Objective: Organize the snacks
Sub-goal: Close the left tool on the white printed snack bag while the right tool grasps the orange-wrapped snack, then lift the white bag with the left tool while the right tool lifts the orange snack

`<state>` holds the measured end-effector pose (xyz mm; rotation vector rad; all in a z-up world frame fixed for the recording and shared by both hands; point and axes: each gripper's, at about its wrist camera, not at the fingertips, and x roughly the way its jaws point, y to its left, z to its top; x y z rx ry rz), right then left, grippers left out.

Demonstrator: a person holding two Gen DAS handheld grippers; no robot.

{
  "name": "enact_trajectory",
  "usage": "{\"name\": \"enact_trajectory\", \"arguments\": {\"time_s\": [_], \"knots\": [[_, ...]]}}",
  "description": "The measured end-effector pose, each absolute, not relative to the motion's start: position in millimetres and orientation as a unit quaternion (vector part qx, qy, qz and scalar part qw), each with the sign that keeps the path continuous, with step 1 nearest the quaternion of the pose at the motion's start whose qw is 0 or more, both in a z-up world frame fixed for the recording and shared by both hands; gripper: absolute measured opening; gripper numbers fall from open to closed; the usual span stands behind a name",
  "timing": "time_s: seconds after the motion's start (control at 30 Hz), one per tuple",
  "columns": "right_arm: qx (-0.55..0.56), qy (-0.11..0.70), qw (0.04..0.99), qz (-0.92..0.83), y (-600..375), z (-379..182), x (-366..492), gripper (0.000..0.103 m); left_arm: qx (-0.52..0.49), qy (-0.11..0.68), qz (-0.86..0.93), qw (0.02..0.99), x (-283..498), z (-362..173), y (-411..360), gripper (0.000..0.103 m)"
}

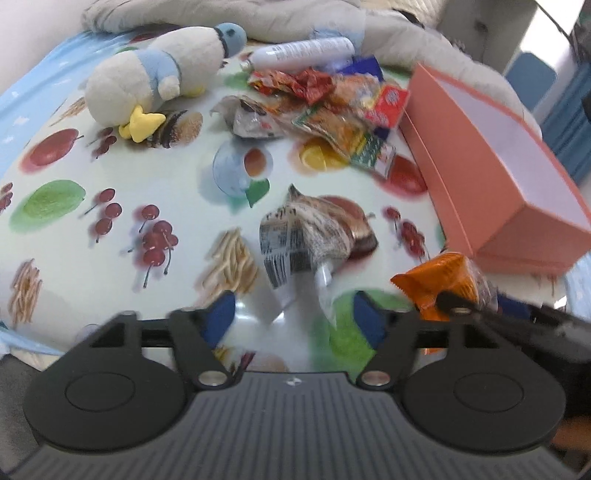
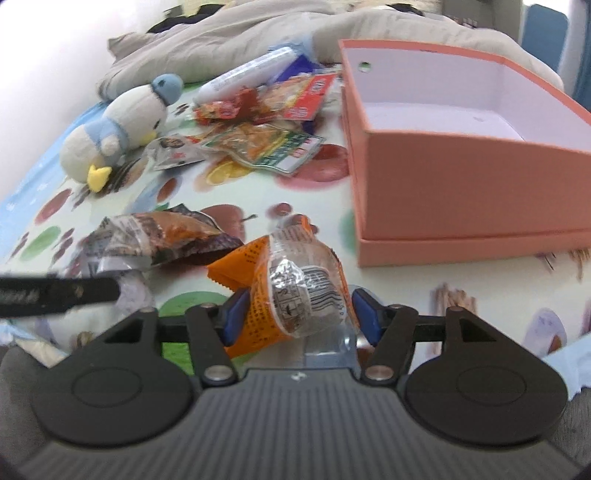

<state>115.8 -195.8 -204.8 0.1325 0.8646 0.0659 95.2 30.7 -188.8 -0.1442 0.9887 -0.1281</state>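
Fruit-print tablecloth [image 1: 110,229] bears snack packets [image 1: 332,107]; plush penguin [image 1: 155,77]; box [image 1: 517,229].

Plush penguin [image 1: 155,74] lying on fruit-print tablecloth [image 1: 74,229]; white tube [image 1: 303,51] (beside beige bedding [image 1: 258,18]).

The print on the crinkled brown packet [image 1: 310,236] at mid-frame is too blurred to read. The orange packet [image 1: 439,284] at lower right is partly hidden behind a black gripper finger [image 1: 454,301]. The pink box [image 1: 517,206] blurs toward the right edge. The grey blanket [image 2: 221,48] is cut off at the top.
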Motion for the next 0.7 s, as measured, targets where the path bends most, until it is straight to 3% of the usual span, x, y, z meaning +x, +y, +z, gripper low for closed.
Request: {"name": "enact_trajectory", "arguments": {"time_s": [0.13, 0.43, 0.7], "knots": [[0.093, 0.423, 0.901, 0.033, -208.1, -209.3, 111.8, 0.086, -0.043, 0.472, -0.079, 0.877, 88.8, -185.4, 32.9, 0.083], [0.096, 0.414, 0.902, 0.071, -219.7, -208.7, 102.4, 0.086, 0.111, 0.441, -0.176, 0.873, 117.4, -159.8, 15.2, 0.088], [0.090, 0.397, 0.909, 0.093, -219.3, -204.4, 101.6, 0.086, 0.183, 0.433, -0.171, 0.866, 140.0, -184.4, -16.5, 0.089]]}}
